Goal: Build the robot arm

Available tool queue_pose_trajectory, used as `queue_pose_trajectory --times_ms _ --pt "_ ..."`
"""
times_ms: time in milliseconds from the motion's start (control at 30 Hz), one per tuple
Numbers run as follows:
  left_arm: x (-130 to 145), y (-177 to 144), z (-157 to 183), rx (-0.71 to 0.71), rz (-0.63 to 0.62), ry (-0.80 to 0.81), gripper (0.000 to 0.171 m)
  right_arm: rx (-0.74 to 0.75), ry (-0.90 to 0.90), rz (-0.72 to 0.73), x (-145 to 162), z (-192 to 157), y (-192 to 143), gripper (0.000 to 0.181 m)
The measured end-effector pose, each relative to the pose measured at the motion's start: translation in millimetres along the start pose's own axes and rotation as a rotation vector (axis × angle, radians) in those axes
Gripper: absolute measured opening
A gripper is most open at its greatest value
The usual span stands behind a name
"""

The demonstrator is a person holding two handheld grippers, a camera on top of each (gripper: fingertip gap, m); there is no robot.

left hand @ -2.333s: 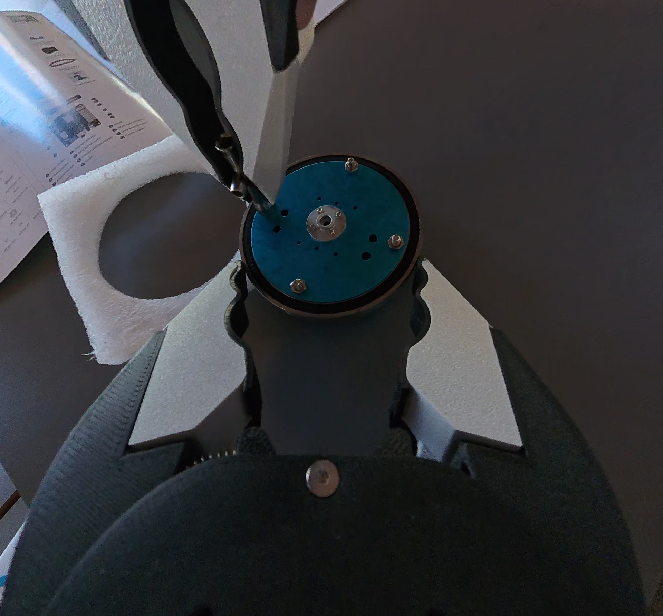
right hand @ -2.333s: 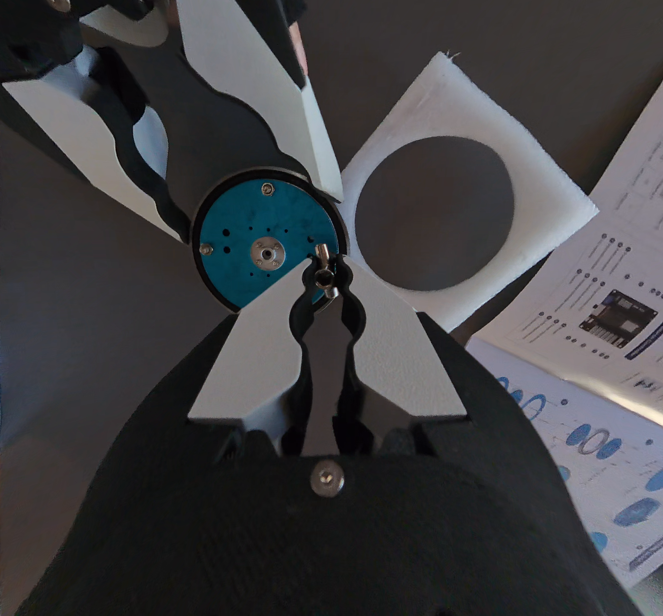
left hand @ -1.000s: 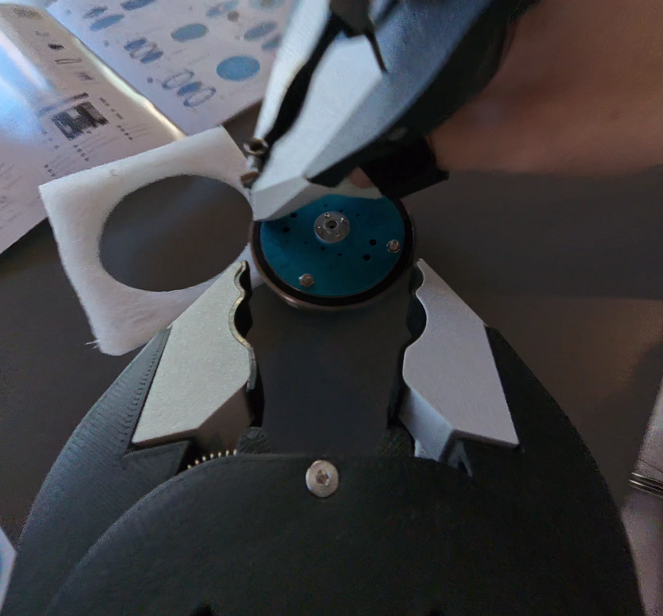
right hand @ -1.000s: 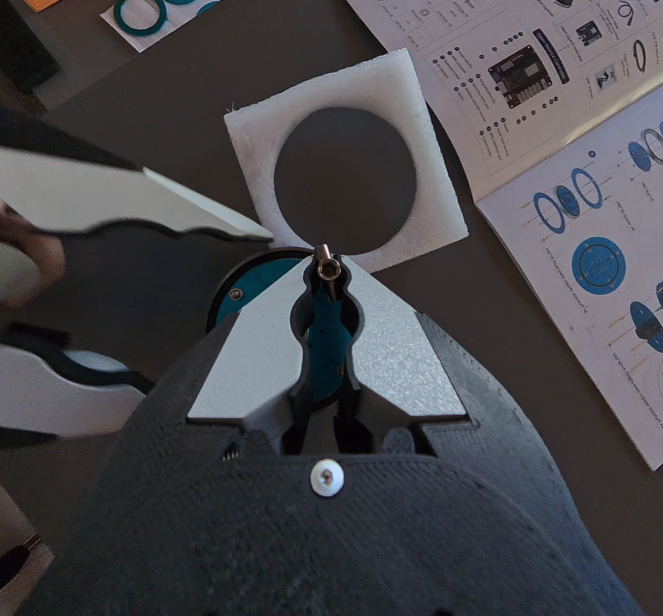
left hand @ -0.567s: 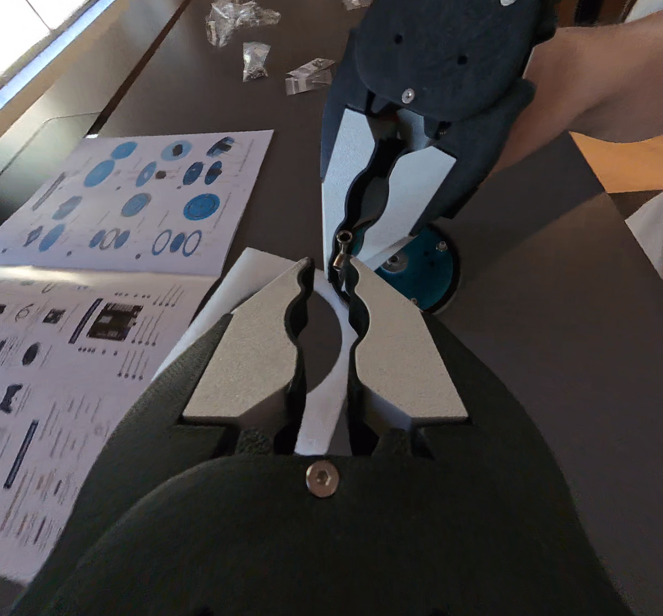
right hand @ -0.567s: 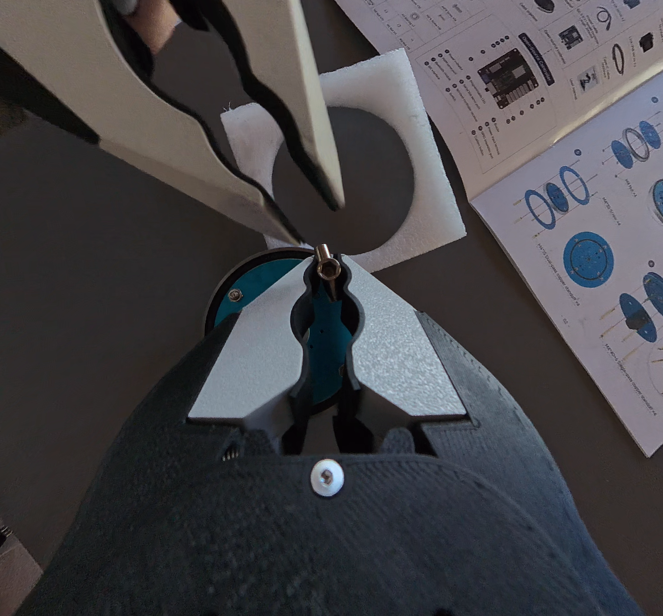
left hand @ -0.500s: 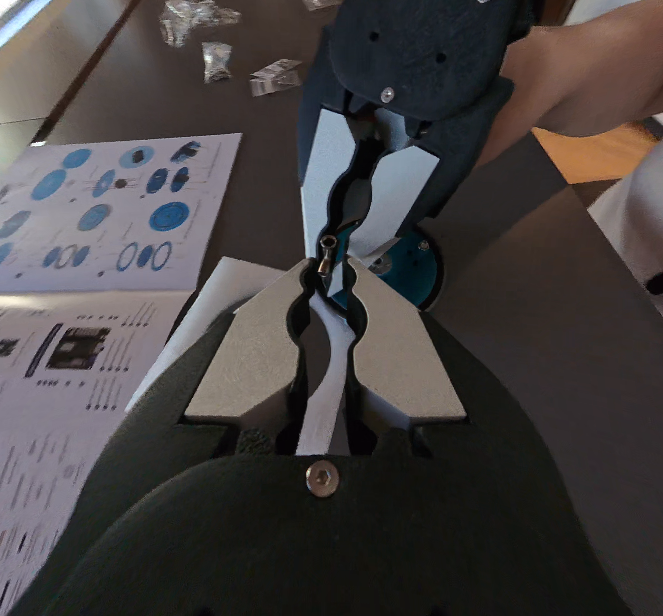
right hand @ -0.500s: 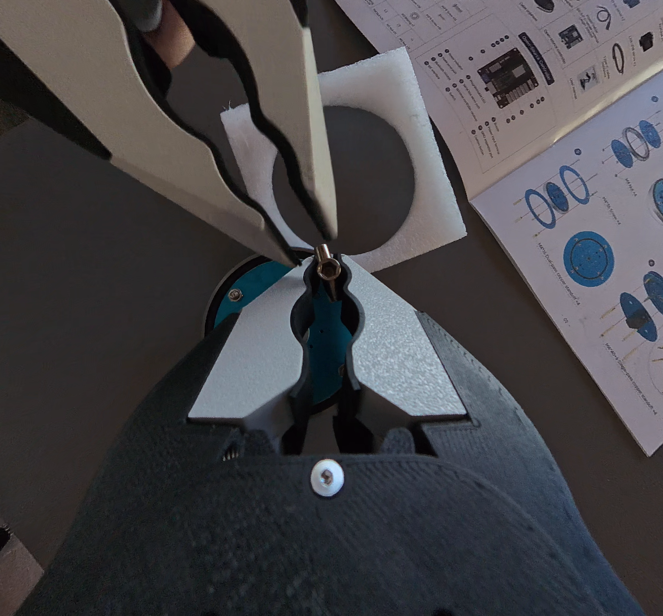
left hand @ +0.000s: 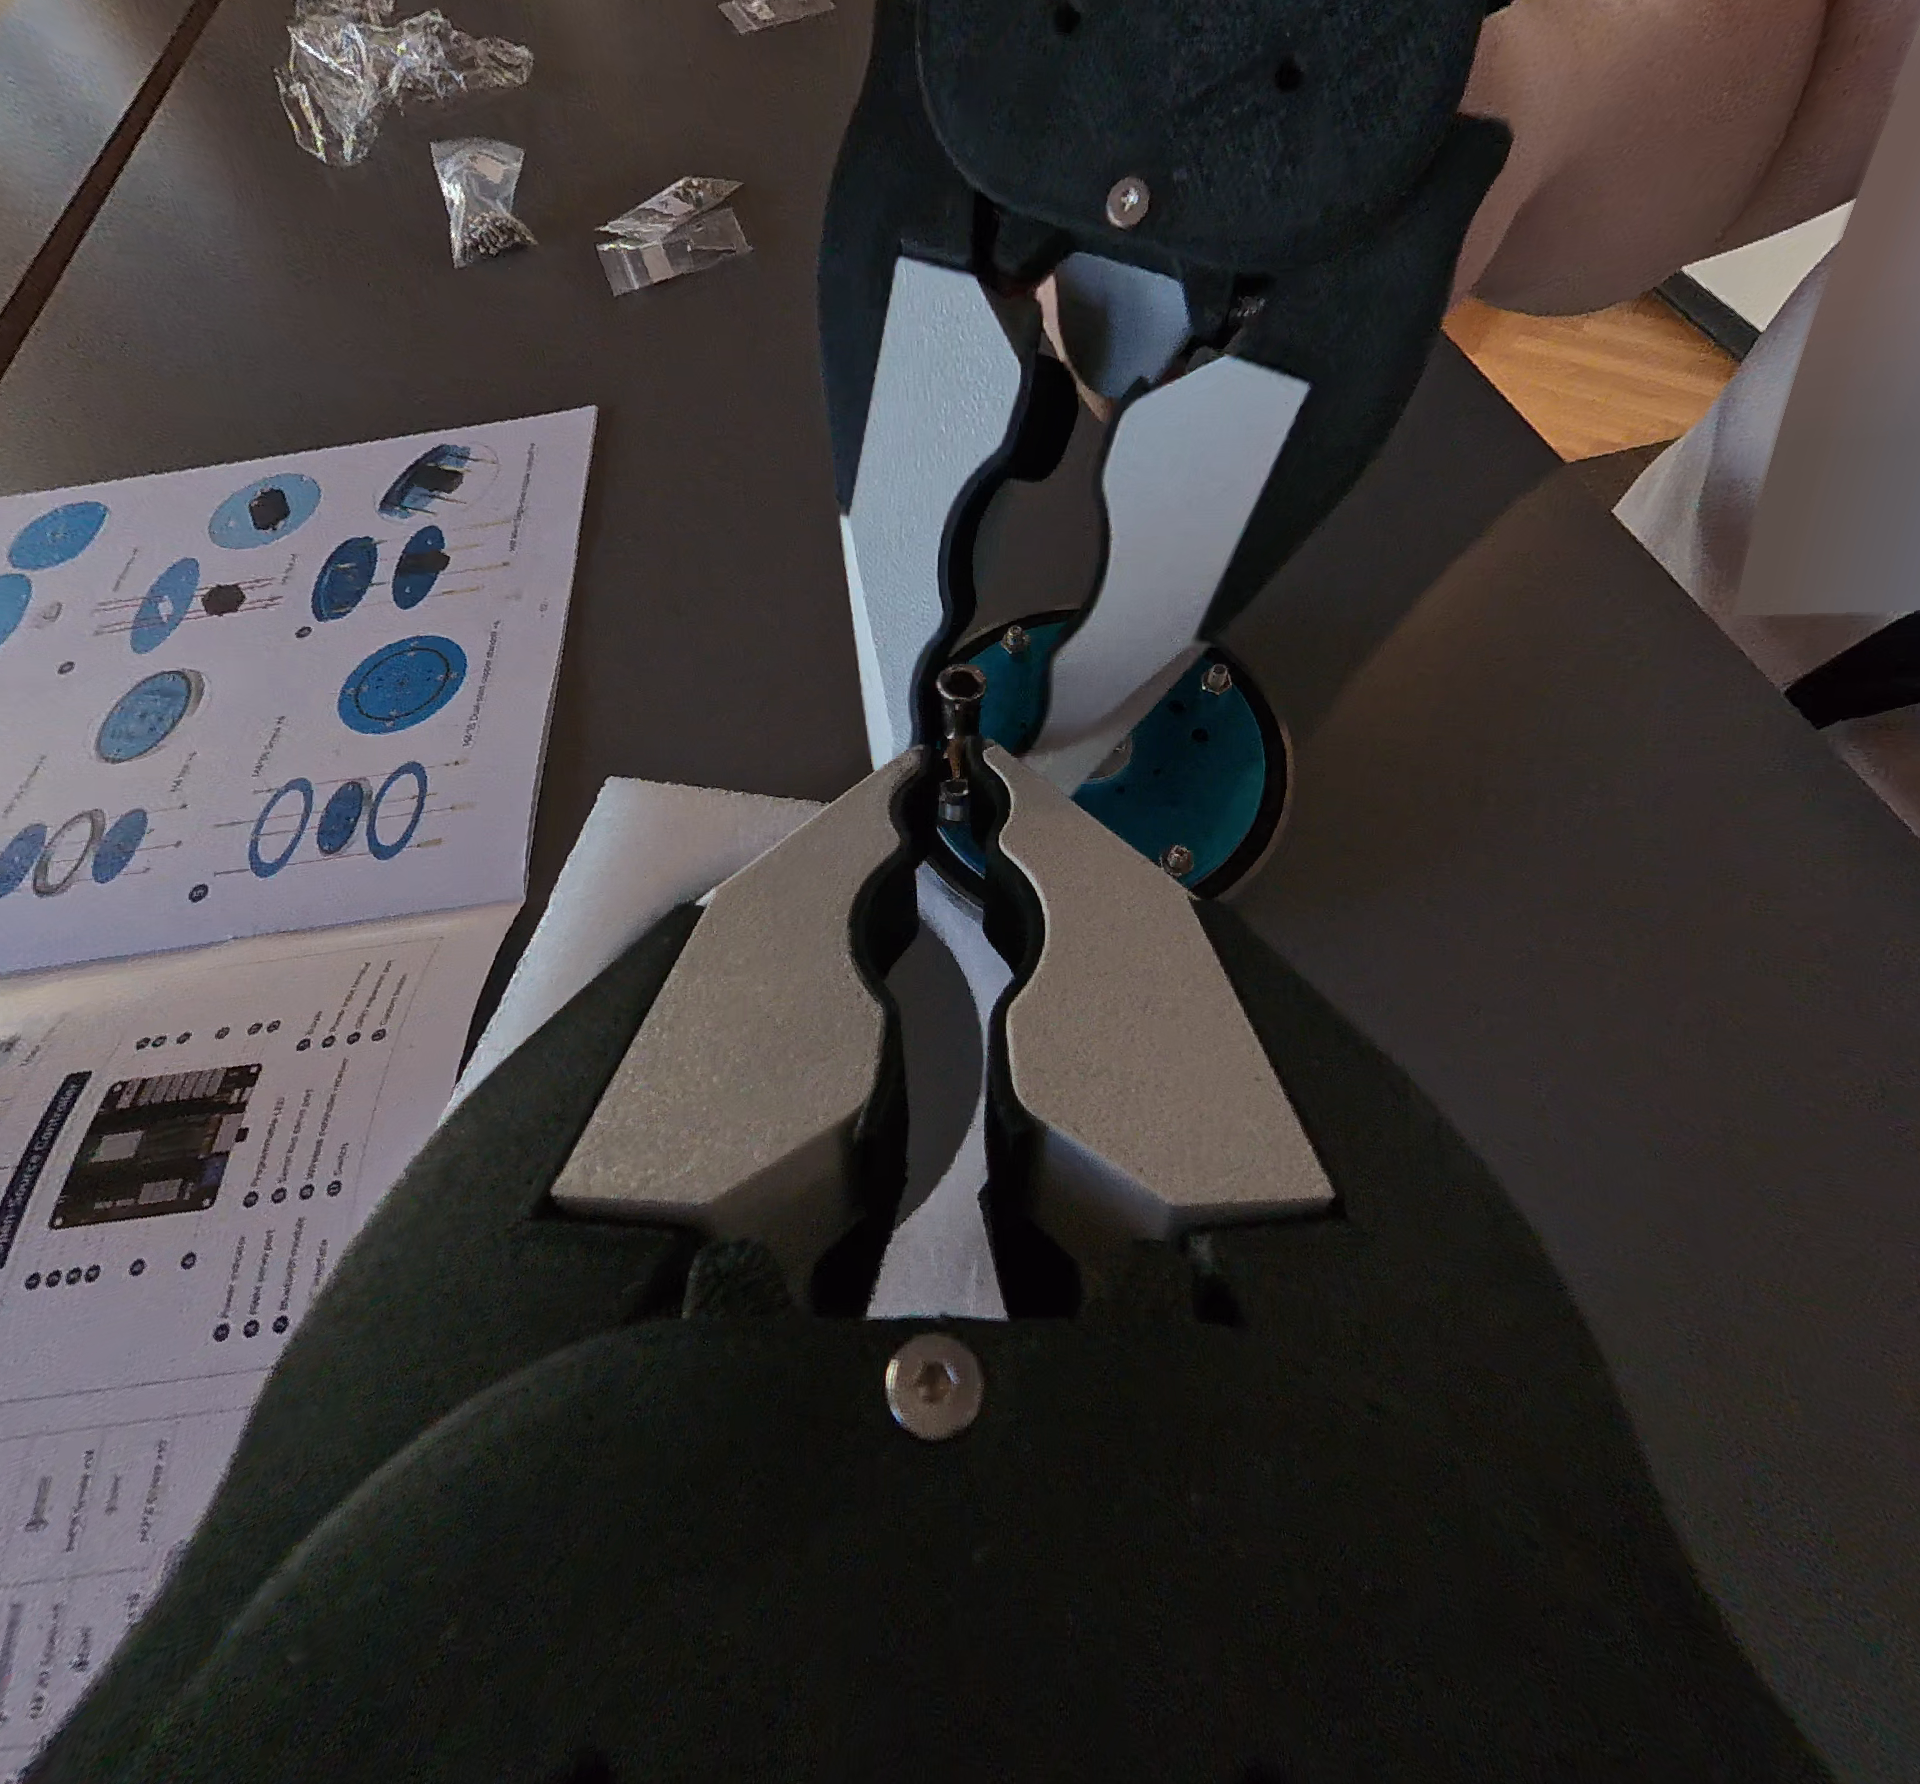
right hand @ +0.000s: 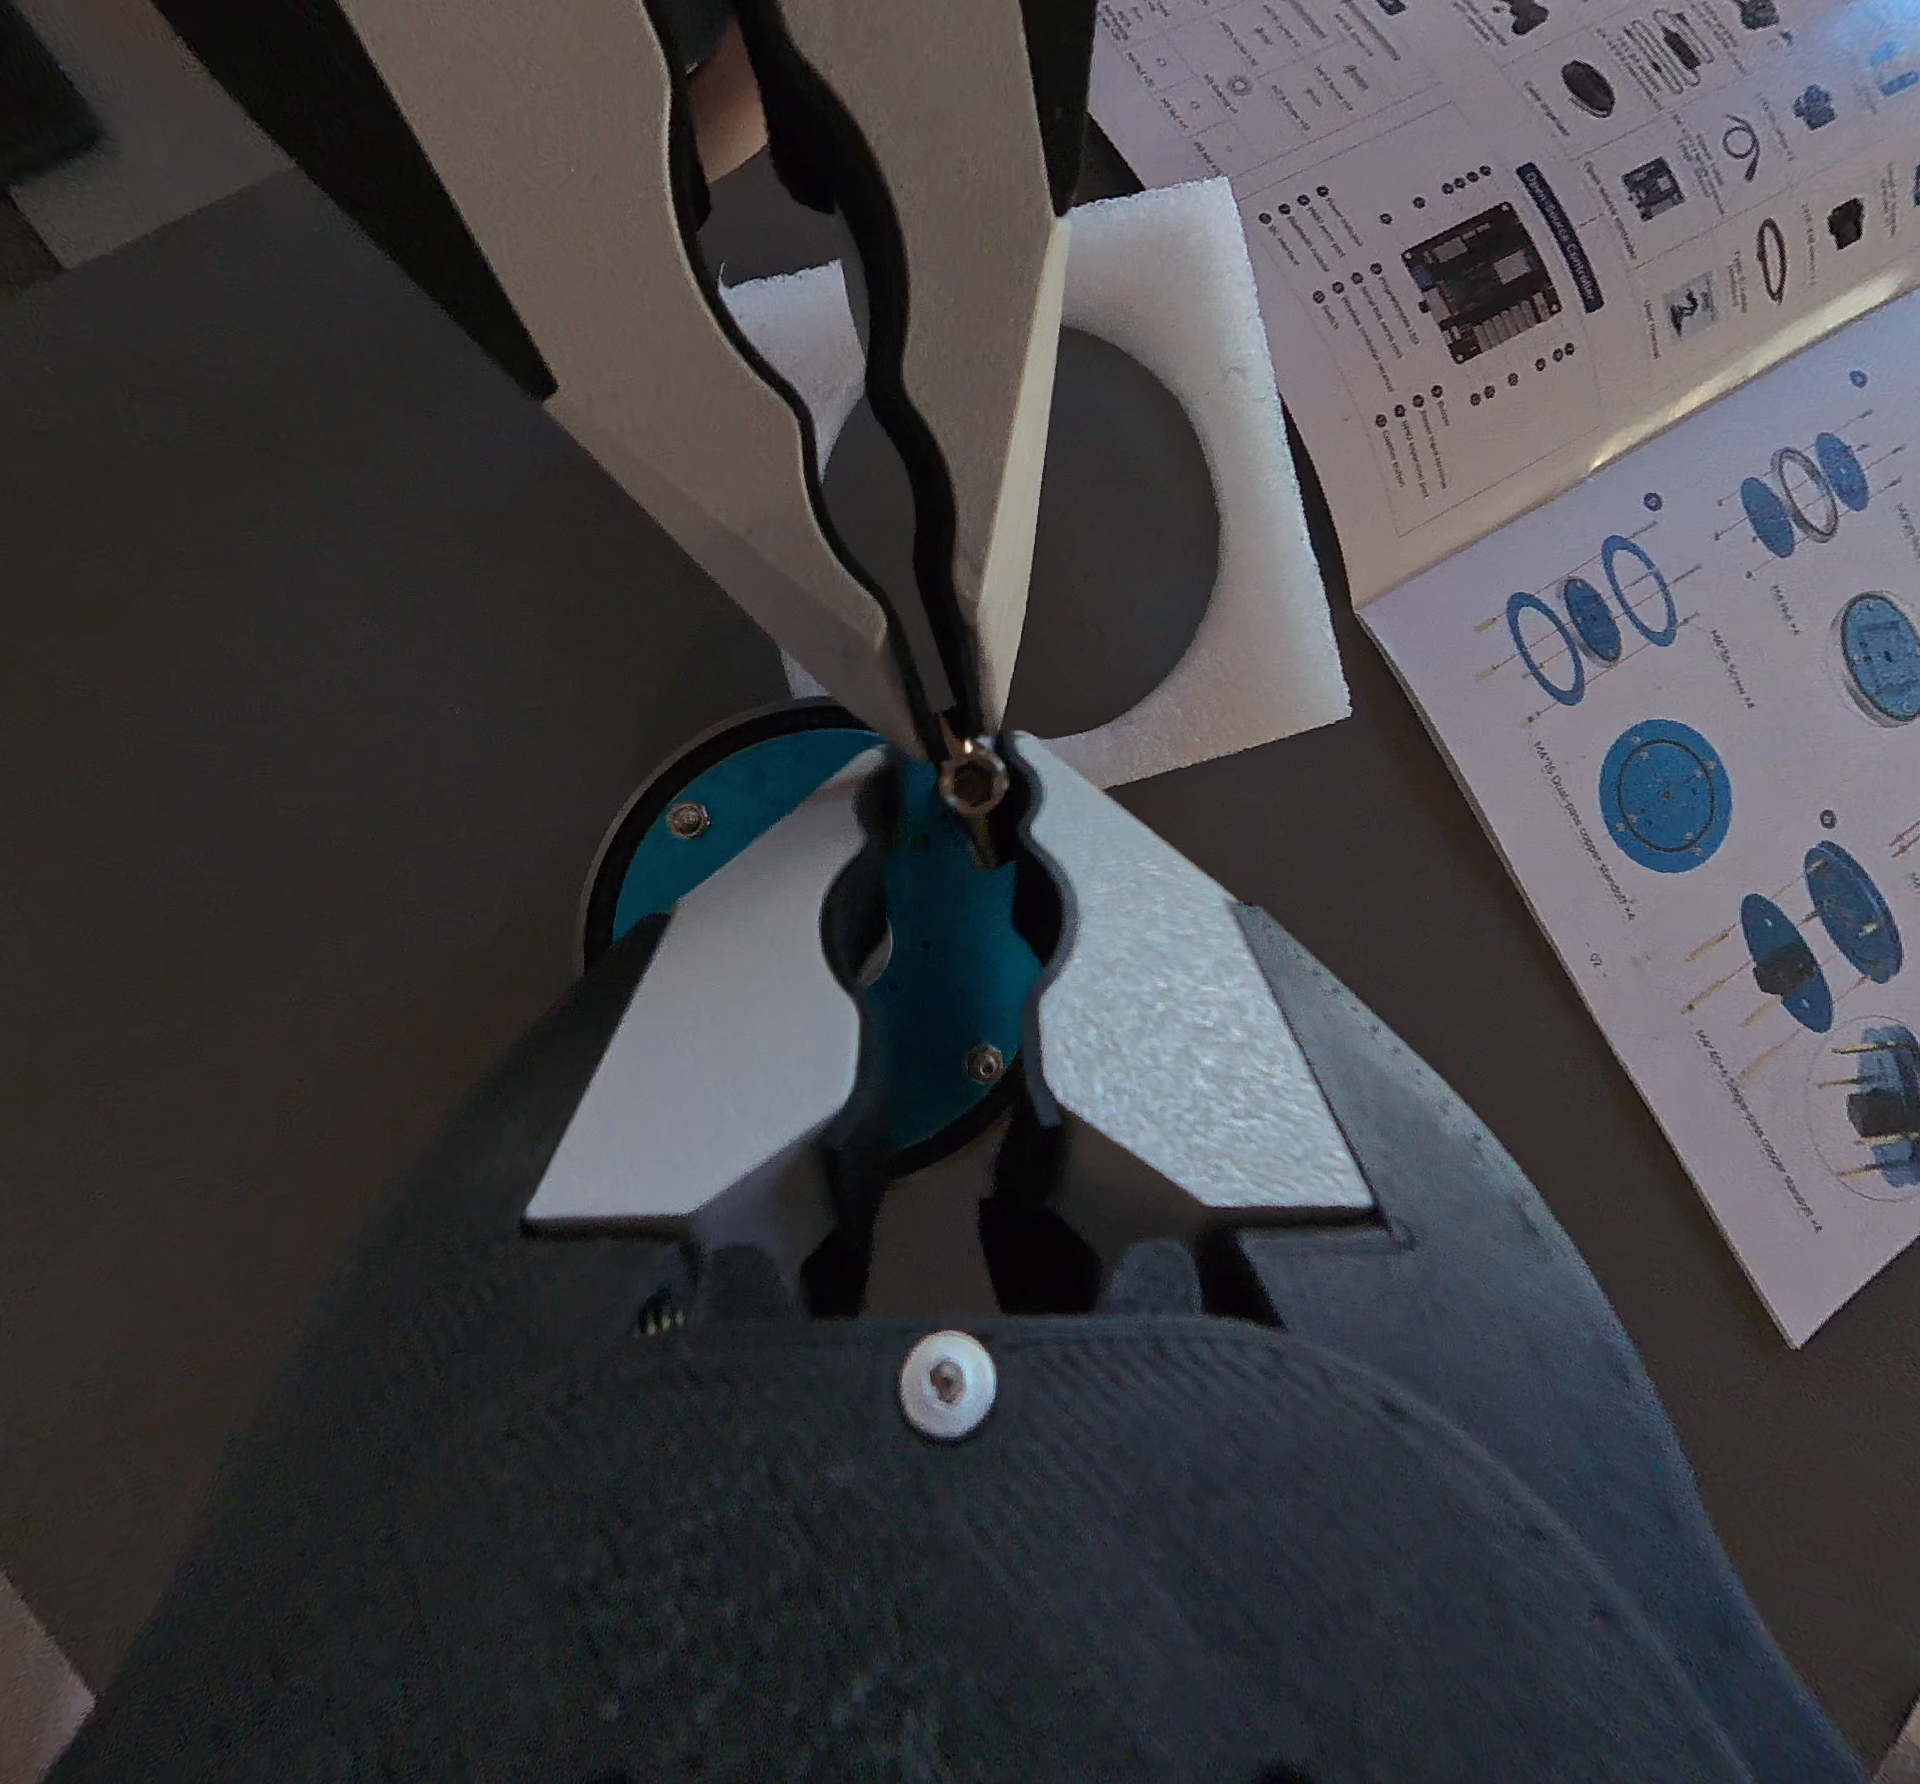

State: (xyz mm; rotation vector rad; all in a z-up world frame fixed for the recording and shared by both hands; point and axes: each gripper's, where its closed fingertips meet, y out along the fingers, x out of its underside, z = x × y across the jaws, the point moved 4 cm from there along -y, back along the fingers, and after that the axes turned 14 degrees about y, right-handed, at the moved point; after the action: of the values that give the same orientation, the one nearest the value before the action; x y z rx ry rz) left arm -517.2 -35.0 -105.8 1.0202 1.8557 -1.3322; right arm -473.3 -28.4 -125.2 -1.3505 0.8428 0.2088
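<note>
- Steel standoff, small, hex socket at its end, pinched at the very tips of the right gripper; jaws drawn nearly together, closed on the piece.
- Same standoff in the left wrist view sits where both grippers' tips meet, above the near edge of the disc.
- Left gripper meets it tip to tip; jaws narrowed to a slim gap around the standoff's lower end. Contact appears made, though whether the grip is firm I cannot tell.
- Blue round disc with dark rim lies flat on the dark table, directly below the two grippers; small bolts stand up near its edge.
- White foam square with a round cut-out lies just beside the disc.
- Printed instruction sheets spread flat next to the foam.
- Crumpled clear plastic bags lie well apart, at the far side of the table.
- Person's forearm behind the right gripper.
</note>
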Motion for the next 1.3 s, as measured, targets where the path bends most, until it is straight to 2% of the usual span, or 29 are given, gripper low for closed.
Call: queue_pose_trajectory --times_ms 33,100,300,367,567,867,1000,1100,1167,1300 --pt "0.3 0.1 -0.8 -0.003 -0.004 0.000 0.004 -0.011 0.004 0.006 1.2 -0.3 -1.8 0.028" --pt "1.1 -0.3 -1.7 -0.005 -0.009 -0.002 0.004 -0.029 0.007 0.012 6.8 -0.2 -7.2 0.032" --pt "0.2 0.6 -0.9 -0.003 -0.008 0.005 0.004 -0.007 -0.017 0.170 7.1 6.7 -29.1 0.011" --pt "0.9 0.7 -1.3 -0.004 -0.014 0.006 0.005 -0.038 -0.009 0.196 2.2 7.7 -31.0 0.010" --pt "3.3 1.8 -1.8 -0.001 -0.014 -0.002 0.006 -0.121 0.027 0.151 -2.5 8.5 -24.3 0.007" --pt "11.0 5.2 -1.9 -0.004 -0.039 0.010 0.005 -0.098 0.206 0.150 -1.6 6.6 -24.1 0.007" --pt "18.1 8.4 -0.9 -0.016 -0.061 0.006 0.001 -0.079 0.187 0.148 -1.3 6.5 -24.3 0.007" --pt "13.2 6.1 0.4 -0.012 0.000 -0.023 0.012 -0.084 0.177 0.131 -1.4 6.7 -24.5 0.007" --pt "8.4 3.2 -0.3 -0.015 0.043 -0.039 0.009 -0.083 0.173 0.113 -1.8 6.6 -24.5 0.008" --pt "9.2 2.8 -1.5 -0.018 0.035 -0.022 0.007 -0.063 0.160 0.097 -2.0 6.3 -24.3 0.008"
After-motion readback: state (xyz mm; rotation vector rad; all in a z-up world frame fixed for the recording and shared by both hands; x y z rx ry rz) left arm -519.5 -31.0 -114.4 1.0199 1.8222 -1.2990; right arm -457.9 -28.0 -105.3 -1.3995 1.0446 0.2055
